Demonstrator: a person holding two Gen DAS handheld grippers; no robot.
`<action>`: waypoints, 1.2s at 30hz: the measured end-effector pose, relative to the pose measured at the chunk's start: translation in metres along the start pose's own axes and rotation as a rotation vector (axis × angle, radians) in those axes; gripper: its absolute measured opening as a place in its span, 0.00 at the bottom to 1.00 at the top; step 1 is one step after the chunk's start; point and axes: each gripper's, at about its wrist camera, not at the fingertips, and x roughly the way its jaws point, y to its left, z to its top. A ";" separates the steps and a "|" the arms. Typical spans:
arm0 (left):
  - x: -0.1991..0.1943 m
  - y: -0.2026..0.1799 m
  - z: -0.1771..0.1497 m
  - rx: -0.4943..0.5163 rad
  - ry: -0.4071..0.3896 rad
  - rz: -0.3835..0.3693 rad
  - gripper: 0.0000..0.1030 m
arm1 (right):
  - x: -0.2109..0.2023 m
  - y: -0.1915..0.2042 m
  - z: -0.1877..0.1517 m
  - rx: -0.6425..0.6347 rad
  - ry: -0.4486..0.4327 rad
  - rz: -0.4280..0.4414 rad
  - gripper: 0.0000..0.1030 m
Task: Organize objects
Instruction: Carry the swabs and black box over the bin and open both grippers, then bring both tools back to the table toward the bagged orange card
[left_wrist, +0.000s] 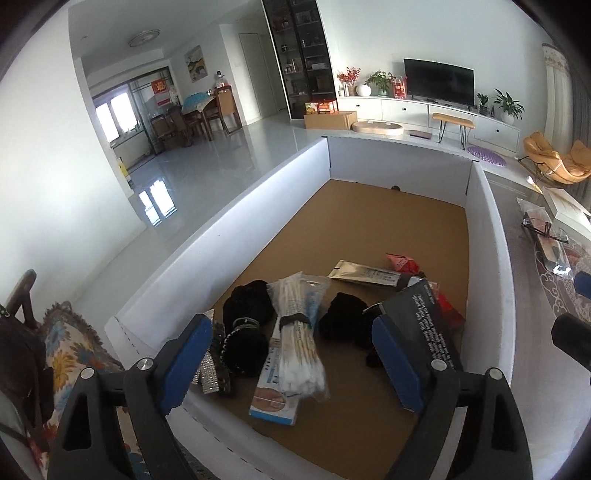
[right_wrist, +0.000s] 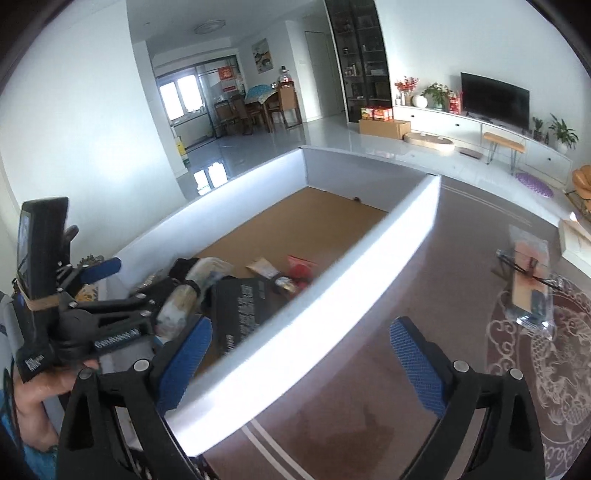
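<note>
One white-walled box (left_wrist: 207, 236) with a brown cardboard floor holds the clutter: one bundle of cotton swabs (left_wrist: 301, 343), three black fuzzy items (left_wrist: 251, 302), one dark carton (left_wrist: 424, 317), one gold pouch (left_wrist: 365, 275) and one red packet (left_wrist: 400, 263). The left tool (left_wrist: 291, 365) gapes wide at 6 o'clock over them, gripping nothing. The right tool (right_wrist: 301, 363) straddles the box wall, equally wide and empty. One bagged item (right_wrist: 532, 291) at 3 o'clock is blurred.

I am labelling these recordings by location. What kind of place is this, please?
Most likely the living room of a home. A television stands on a long white cabinet with potted plants, a dining table with chairs shows in the room behind, and a patterned rug covers the floor.
</note>
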 end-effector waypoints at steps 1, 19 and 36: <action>-0.005 -0.004 0.002 0.008 -0.008 -0.005 0.86 | -0.006 -0.006 -0.008 0.005 0.006 -0.028 0.96; -0.084 -0.206 -0.048 0.282 -0.005 -0.462 0.86 | -0.071 -0.229 -0.163 0.161 0.155 -0.525 0.97; 0.009 -0.271 -0.047 0.332 0.103 -0.400 0.86 | -0.073 -0.247 -0.167 0.285 0.162 -0.493 1.00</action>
